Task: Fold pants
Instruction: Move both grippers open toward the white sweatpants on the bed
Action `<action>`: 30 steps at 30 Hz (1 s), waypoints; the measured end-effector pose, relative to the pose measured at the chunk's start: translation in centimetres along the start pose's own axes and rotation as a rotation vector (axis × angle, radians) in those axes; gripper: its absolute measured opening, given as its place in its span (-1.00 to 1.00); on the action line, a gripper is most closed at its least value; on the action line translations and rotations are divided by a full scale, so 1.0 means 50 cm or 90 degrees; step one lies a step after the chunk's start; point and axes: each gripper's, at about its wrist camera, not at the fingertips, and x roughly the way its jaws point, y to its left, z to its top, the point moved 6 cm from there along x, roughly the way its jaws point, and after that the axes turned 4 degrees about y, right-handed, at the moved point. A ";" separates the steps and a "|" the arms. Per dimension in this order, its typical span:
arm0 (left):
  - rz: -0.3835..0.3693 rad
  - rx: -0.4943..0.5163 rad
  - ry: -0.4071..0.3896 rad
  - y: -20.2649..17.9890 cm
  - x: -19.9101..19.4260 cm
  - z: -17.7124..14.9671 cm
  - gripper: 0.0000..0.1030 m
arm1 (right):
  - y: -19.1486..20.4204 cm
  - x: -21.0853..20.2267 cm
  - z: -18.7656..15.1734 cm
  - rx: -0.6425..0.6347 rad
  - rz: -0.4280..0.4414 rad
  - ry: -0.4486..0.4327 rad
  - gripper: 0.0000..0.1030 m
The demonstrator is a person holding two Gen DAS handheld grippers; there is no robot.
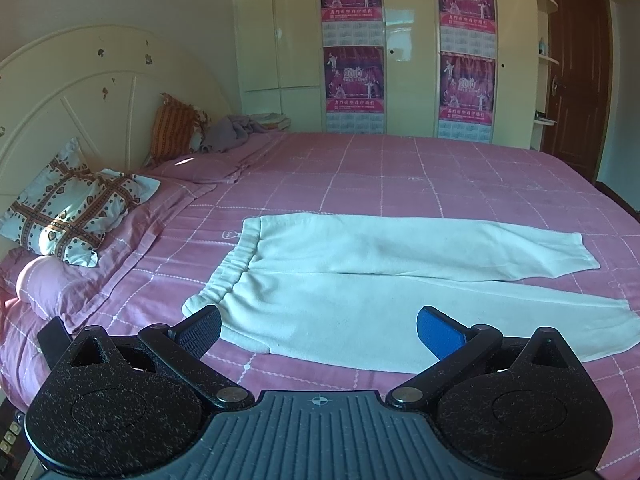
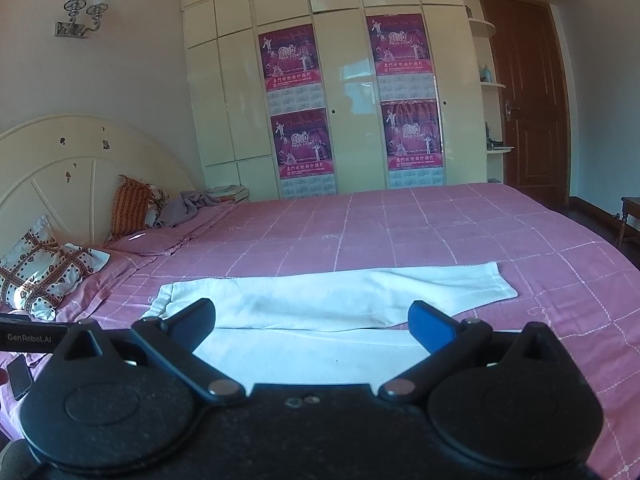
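White pants (image 1: 360, 280) lie spread flat on the pink checked bedspread (image 1: 400, 172), waistband to the left, both legs running to the right. My left gripper (image 1: 318, 330) is open and empty, hovering above the near leg close to the waistband corner. In the right wrist view the pants (image 2: 320, 304) lie just ahead, with the far leg's cuff (image 2: 500, 284) at the right. My right gripper (image 2: 312, 320) is open and empty above the near leg. Neither gripper touches the cloth.
Pillows (image 1: 72, 208) and a pink bolster lie at the left by the cream headboard (image 1: 80, 92). A grey cloth (image 1: 232, 132) and books sit at the far corner. A wardrobe with posters (image 1: 352, 48) and a brown door (image 1: 576, 72) stand behind. A phone (image 2: 20, 376) lies at the near left.
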 end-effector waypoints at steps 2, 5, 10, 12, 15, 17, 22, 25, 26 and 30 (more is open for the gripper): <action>-0.002 -0.001 0.001 -0.001 0.002 0.001 1.00 | 0.004 0.002 -0.003 -0.015 -0.009 0.007 1.00; -0.004 0.000 -0.006 0.000 0.006 0.003 1.00 | 0.008 0.004 -0.007 -0.024 -0.014 0.010 1.00; -0.004 0.003 -0.006 -0.001 0.015 0.004 1.00 | 0.013 0.009 -0.008 -0.027 -0.015 0.018 1.00; -0.005 0.002 -0.006 0.000 0.021 0.006 1.00 | 0.012 0.011 -0.008 -0.030 -0.018 0.020 1.00; -0.010 0.001 -0.007 0.002 0.030 0.008 1.00 | 0.015 0.018 -0.009 -0.030 -0.018 0.024 1.00; -0.007 0.003 -0.006 0.003 0.035 0.010 1.00 | 0.014 0.022 -0.011 -0.028 -0.017 0.024 1.00; 0.006 0.014 -0.003 0.010 0.060 0.019 1.00 | 0.021 0.037 -0.019 -0.031 -0.015 0.024 1.00; 0.015 0.020 -0.002 0.015 0.078 0.027 1.00 | 0.029 0.051 -0.018 -0.038 -0.013 0.027 1.00; 0.016 0.021 -0.001 0.016 0.084 0.030 1.00 | 0.031 0.055 -0.016 -0.040 -0.011 0.026 1.00; 0.025 0.025 0.003 0.026 0.109 0.045 1.00 | 0.047 0.079 -0.008 -0.046 0.004 0.029 1.00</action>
